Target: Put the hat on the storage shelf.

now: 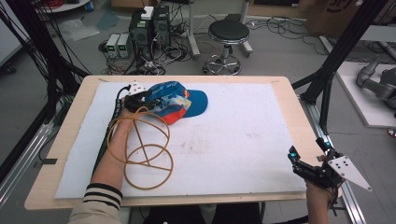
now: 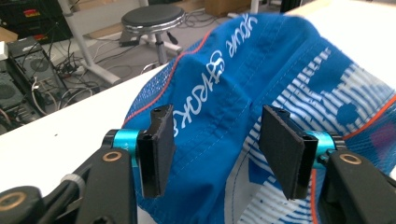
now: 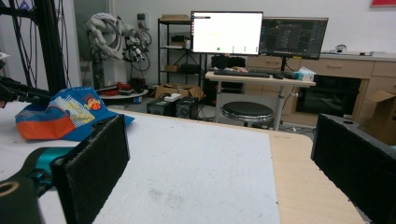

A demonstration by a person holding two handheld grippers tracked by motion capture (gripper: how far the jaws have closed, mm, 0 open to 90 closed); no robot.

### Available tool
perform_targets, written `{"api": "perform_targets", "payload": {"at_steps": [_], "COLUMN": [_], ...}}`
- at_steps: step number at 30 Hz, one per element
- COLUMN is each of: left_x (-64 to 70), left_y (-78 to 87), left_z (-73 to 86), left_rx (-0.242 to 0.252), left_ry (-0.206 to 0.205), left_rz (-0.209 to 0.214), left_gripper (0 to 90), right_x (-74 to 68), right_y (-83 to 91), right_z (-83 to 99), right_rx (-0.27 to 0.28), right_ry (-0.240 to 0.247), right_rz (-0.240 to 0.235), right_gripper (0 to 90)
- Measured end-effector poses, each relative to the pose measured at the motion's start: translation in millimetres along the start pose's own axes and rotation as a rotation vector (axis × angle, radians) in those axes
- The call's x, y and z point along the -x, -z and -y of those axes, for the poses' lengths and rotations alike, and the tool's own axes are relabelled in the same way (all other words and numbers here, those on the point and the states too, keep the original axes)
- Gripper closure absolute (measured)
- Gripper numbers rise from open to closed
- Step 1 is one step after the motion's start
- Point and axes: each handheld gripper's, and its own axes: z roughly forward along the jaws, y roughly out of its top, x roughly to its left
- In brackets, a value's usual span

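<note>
My left gripper point(image 2: 215, 154) is right up on the cap point(image 2: 261, 88), jaws standing apart with the blue crown fabric bulging into the gap between them; I can't tell from here whether either pad touches cloth. In the high view that left gripper point(image 1: 140, 99) sits at the cap's point(image 1: 175, 100) rear edge, on the far-left part of the white mat point(image 1: 243, 121). The cap's long axis runs left to right across the table, the bill pointing right, away from my jaws. So the grab I judge next is straight ahead: push in a touch and close on a fold of crown. The orange wire hanger point(image 1: 142, 154) lies over my left forearm, near enough to snag if I pull back carelessly.

My right gripper point(image 1: 306, 163) hangs at the near-right corner of the table point(image 1: 289, 93), jaws wide apart on nothing. In its own view the cap point(image 3: 70, 116) sits far off to the left, well apart. The left hand is clearly nearer, so this one is the left's job.
</note>
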Motion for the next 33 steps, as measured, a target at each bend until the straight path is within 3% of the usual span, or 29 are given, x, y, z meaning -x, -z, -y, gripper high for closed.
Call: {"api": "perform_targets", "payload": {"at_steps": [4, 10, 15, 22, 26, 29, 33], "left_x": [-0.1, -1.8, 0.8, 1.6, 3.4, 6.9, 9.3], "left_y": [-0.8, 1.5, -1.0, 3.1, 1.6, -0.2, -0.8], "left_z": [1.7, 0.7, 3.1, 1.0, 1.2, 1.5, 0.7], "left_rx": [-0.025, -0.021, -0.063, -0.063, -0.083, -0.110, -0.112], "left_ry": [-0.044, -0.067, -0.118, -0.177, -0.198, -0.237, -0.254], "left_rz": [-0.013, -0.026, -0.035, -0.022, -0.057, -0.083, -0.085], "left_gripper": [44.2, 40.9, 39.7, 37.0, 37.0, 48.3, 61.9], "right_x": [0.3, 1.3, 0.8, 1.4, 0.5, 0.2, 1.1], "right_y": [0.3, 0.7, 0.5, 0.8, 0.2, 0.1, 0.6], "right_z": [0.4, 1.0, 0.3, 0.4, 0.5, 0.2, 0.3], "right_rx": [-0.004, -0.006, -0.001, 0.001, -0.003, 0.000, -0.002], "right_ry": [-0.004, -0.006, 0.002, 0.001, 0.001, 0.002, 0.006], "right_rz": [0.001, 0.005, 0.003, 0.005, 0.003, 0.003, 0.008], "right_gripper": [4.1, 4.1, 4.1, 4.1, 4.1, 4.1, 4.1]}}
